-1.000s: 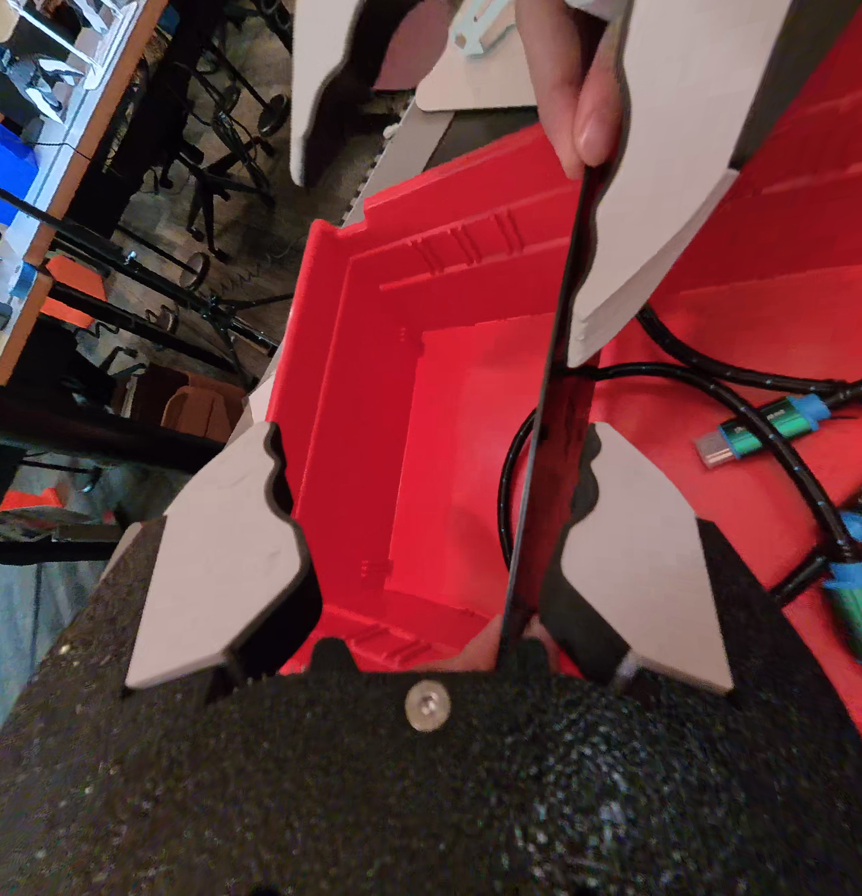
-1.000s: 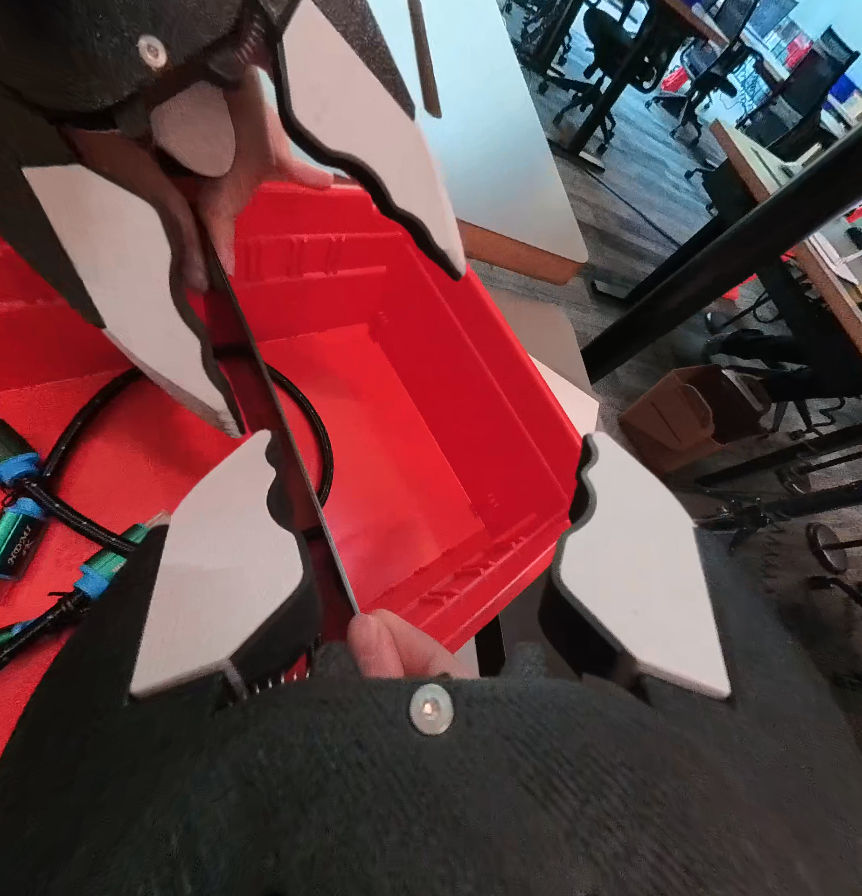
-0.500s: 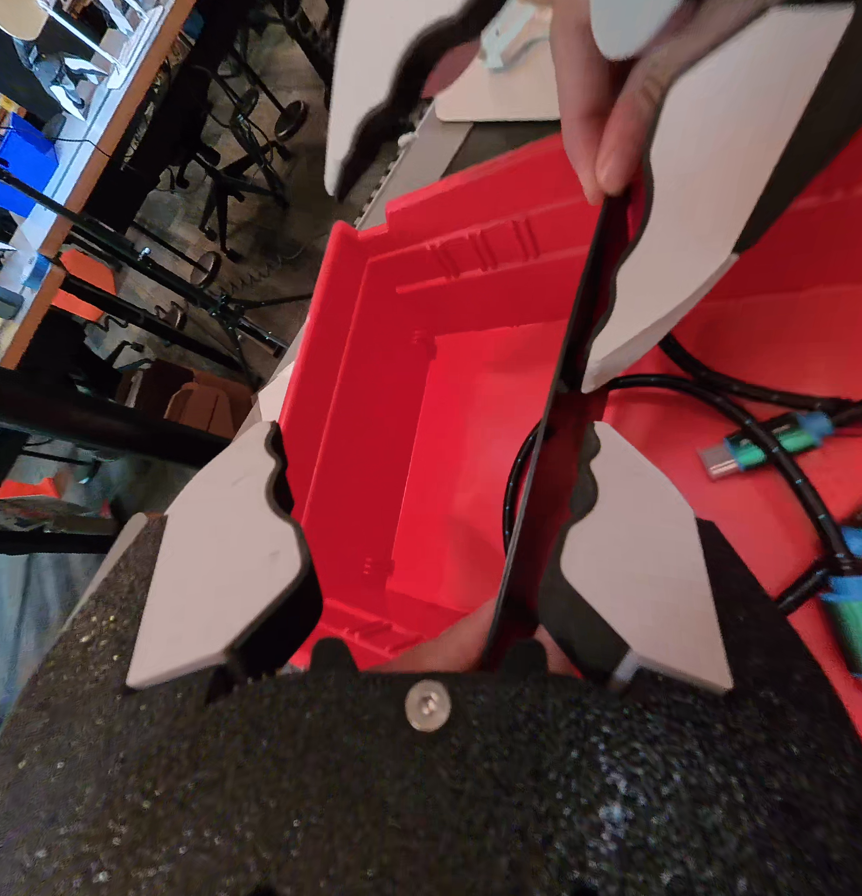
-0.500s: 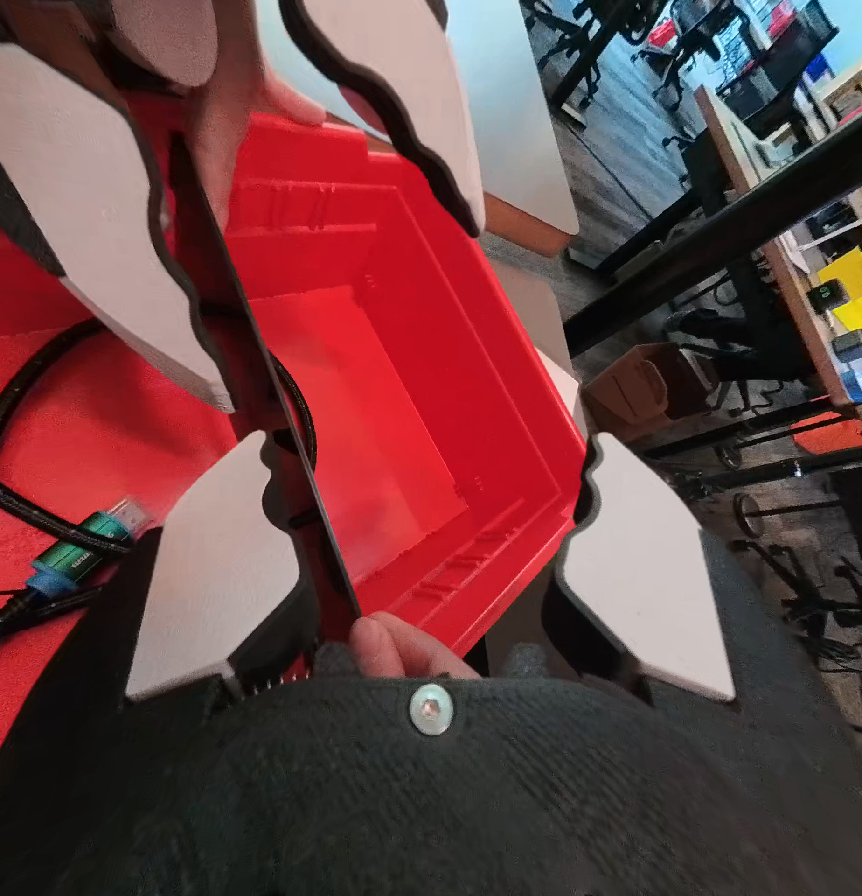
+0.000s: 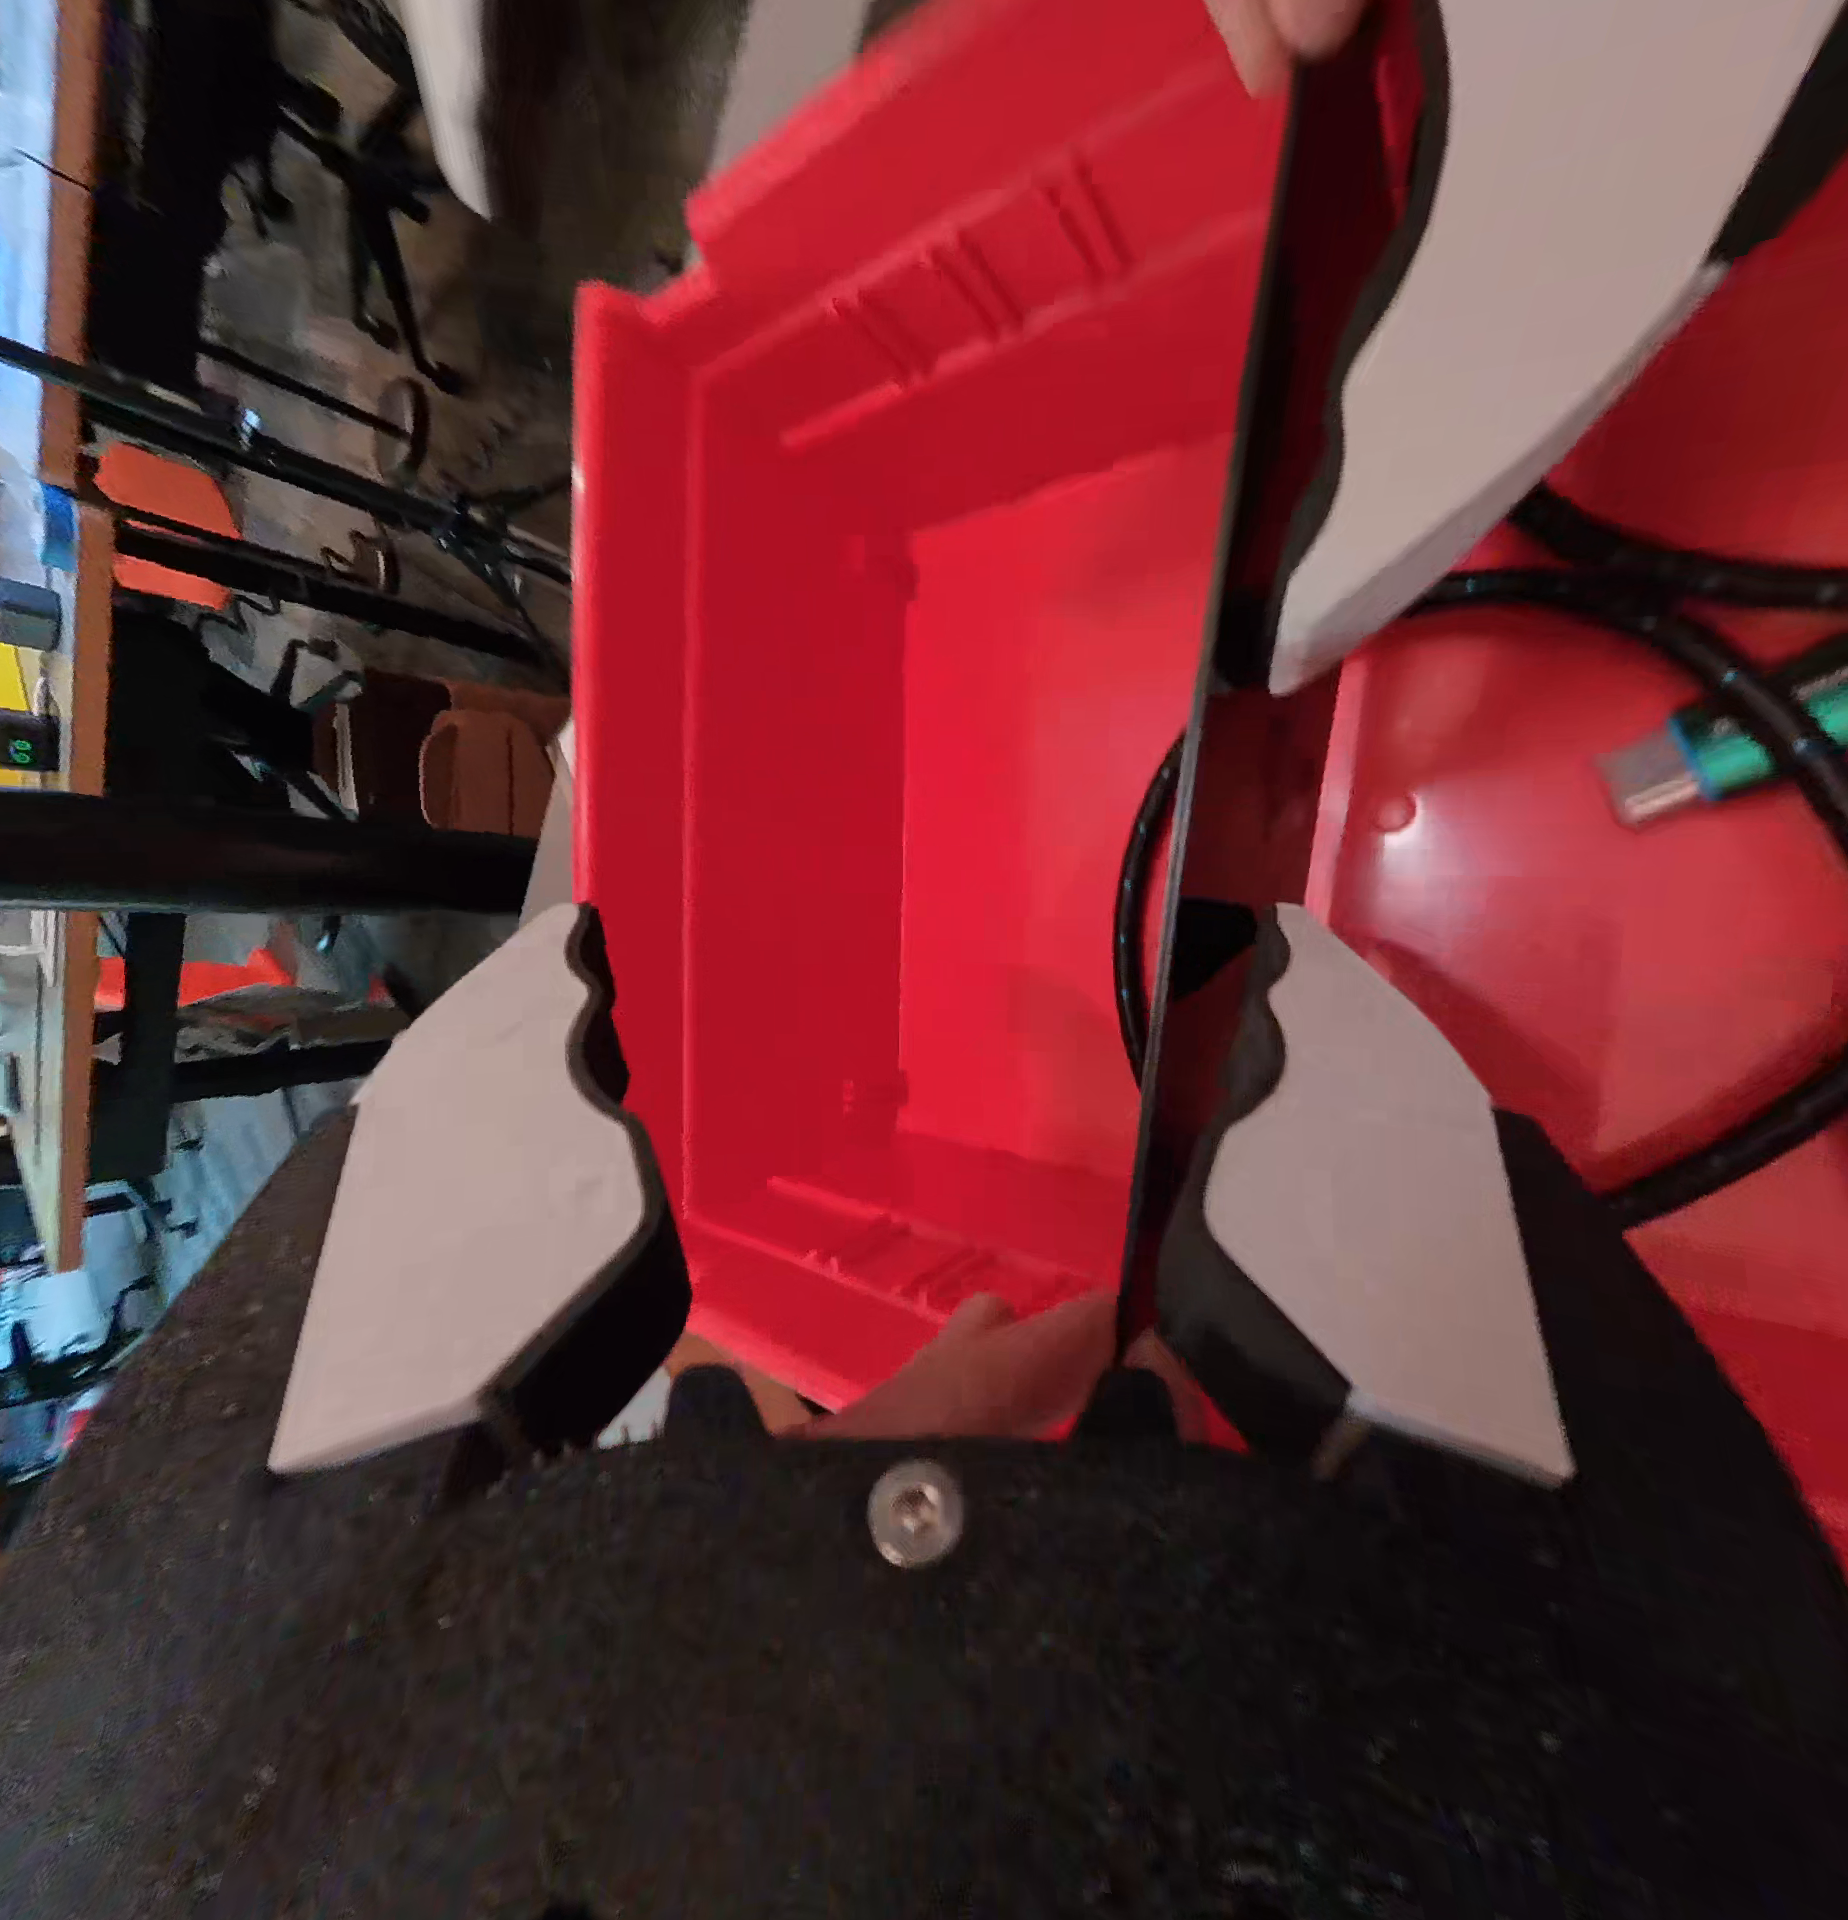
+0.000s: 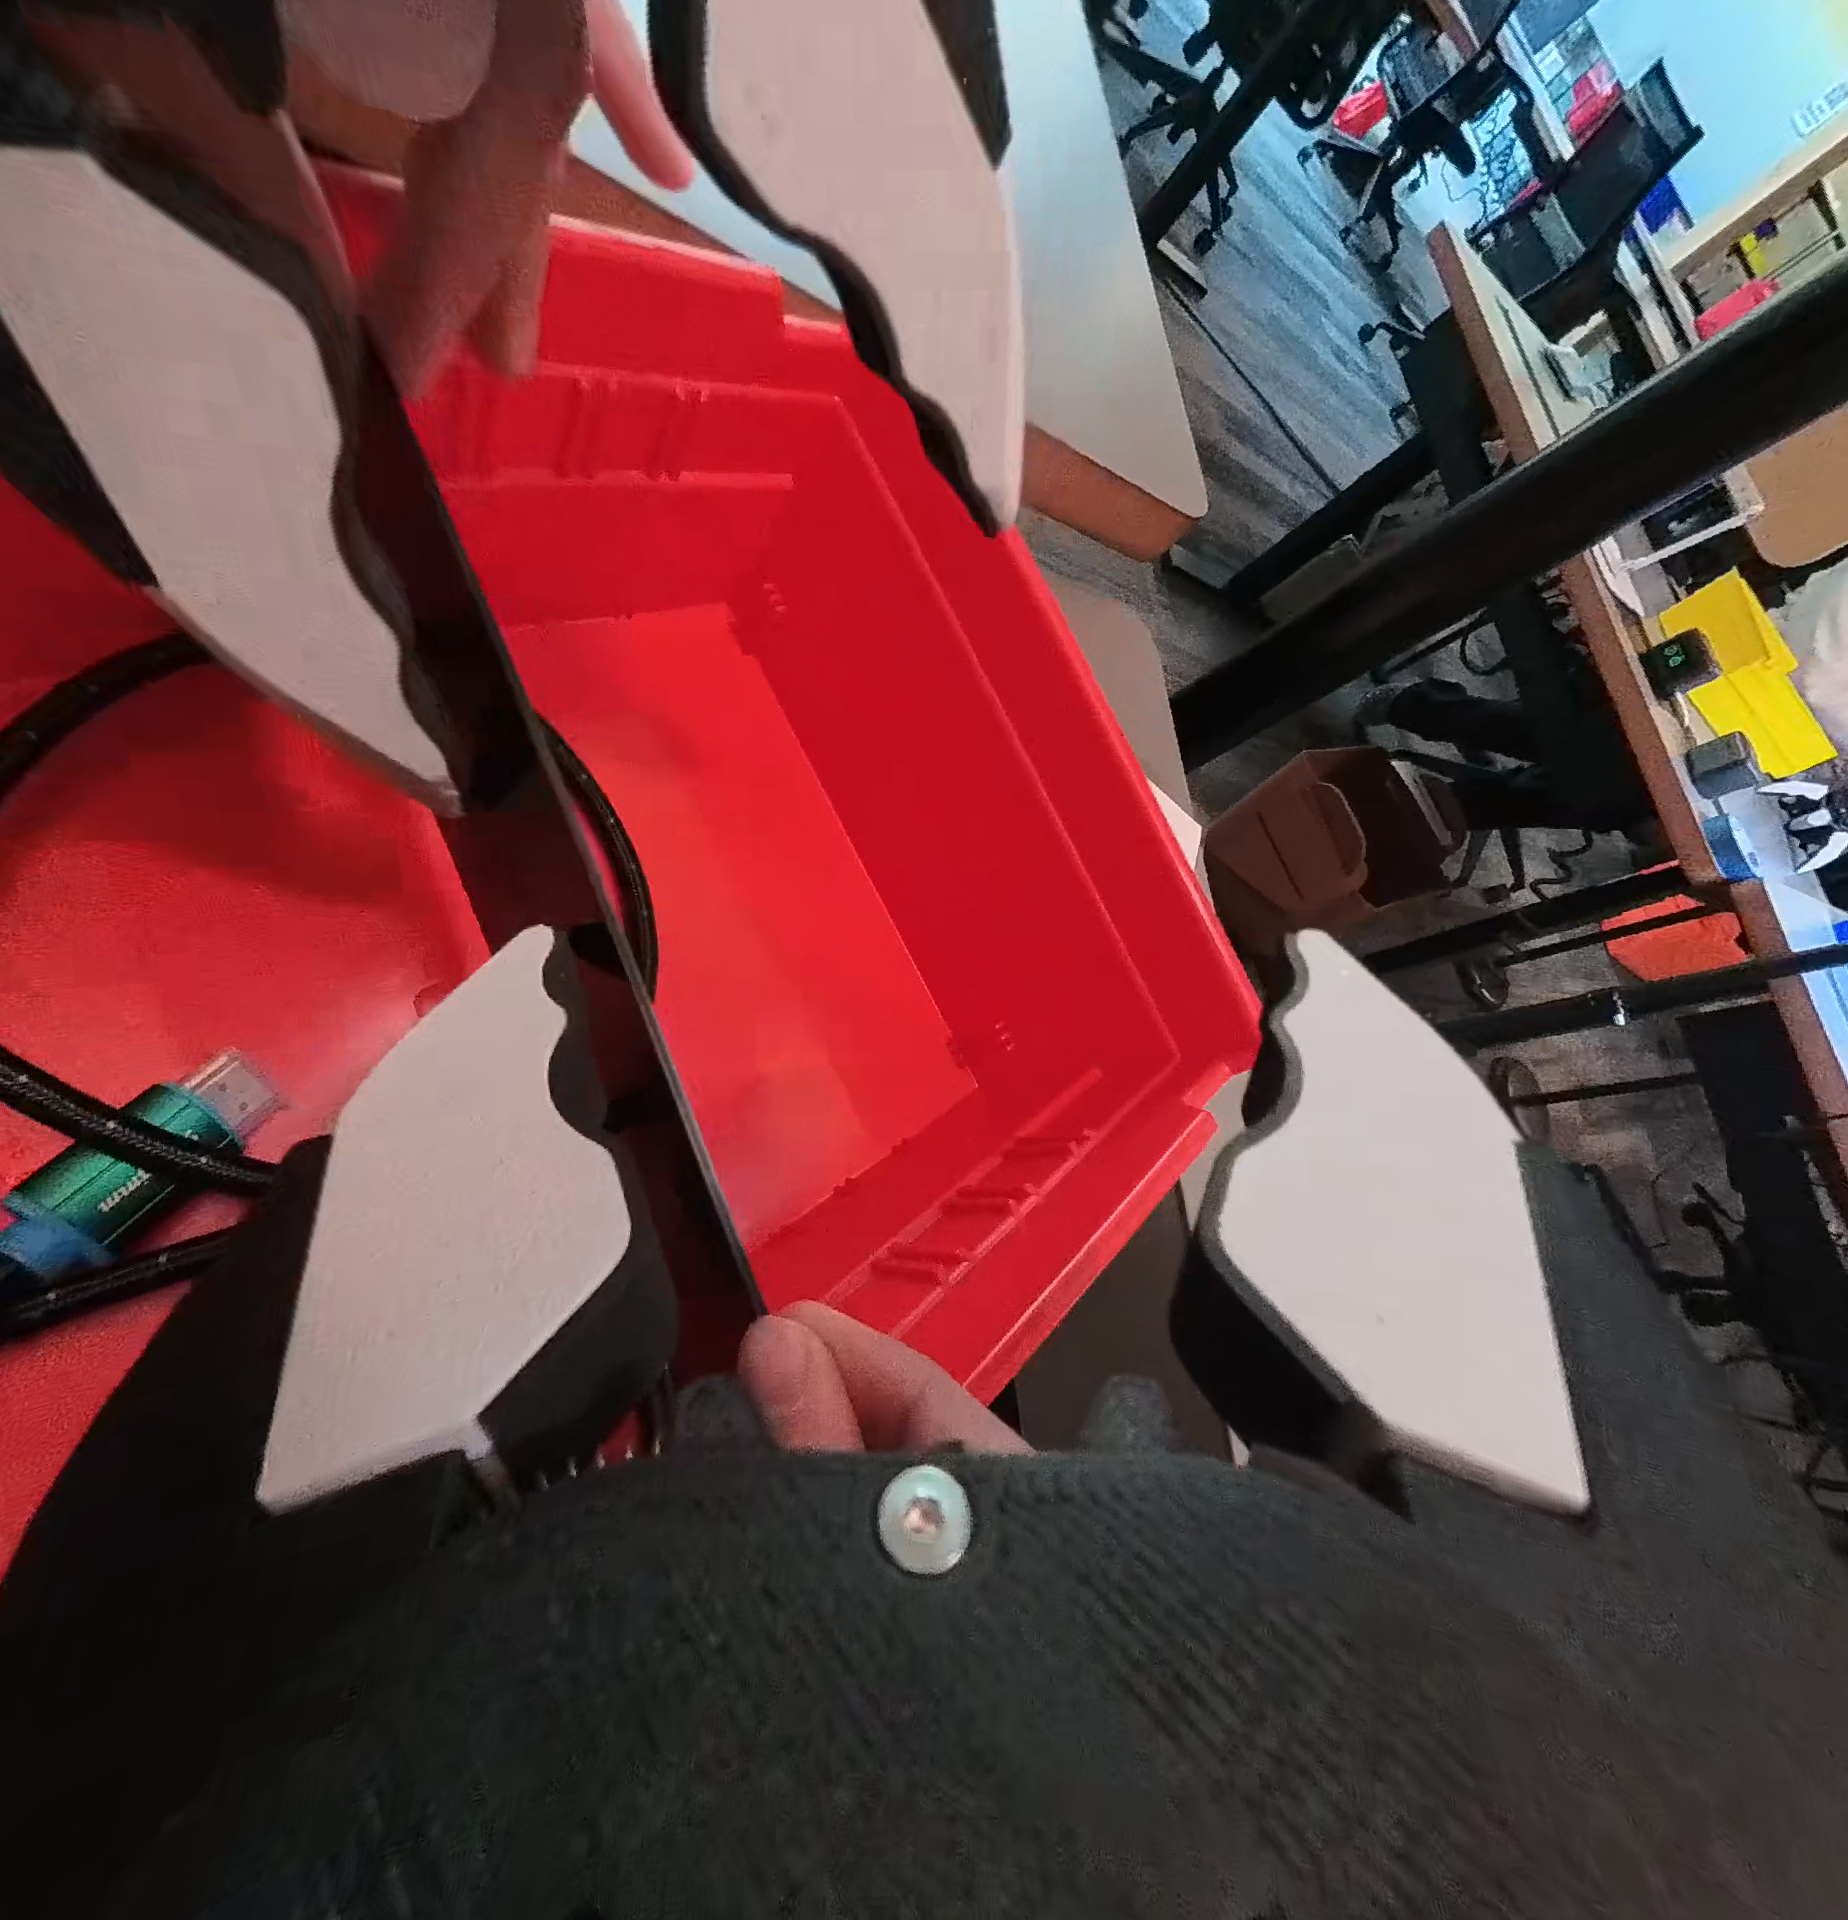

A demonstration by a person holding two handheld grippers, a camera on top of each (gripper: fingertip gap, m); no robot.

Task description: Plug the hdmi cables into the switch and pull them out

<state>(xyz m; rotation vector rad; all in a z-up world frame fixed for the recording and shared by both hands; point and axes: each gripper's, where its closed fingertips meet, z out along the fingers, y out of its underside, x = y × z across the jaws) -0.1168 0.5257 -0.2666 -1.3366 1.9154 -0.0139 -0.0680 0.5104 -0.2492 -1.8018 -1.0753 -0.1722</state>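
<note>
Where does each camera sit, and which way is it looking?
Left wrist view: sits on the left gripper, looks down into the red bin; a fingertip shows.
Right wrist view: sits on the right gripper, looks into the same bin; a thumb shows.
Shared: the bin, thin black divider, green-ended cables, the opposite gripper.

Ahead of the left gripper [image 5: 925, 1039] the red bin [image 5: 795, 727] compartment lies open, bounded on its right by a thin black divider [image 5: 1200, 623], cables [image 5: 1730, 665] crowding the space beyond.

Black cable [image 5: 1133, 914] loop partly behind, perhaps, a divider [image 5: 1206, 665]
</note>
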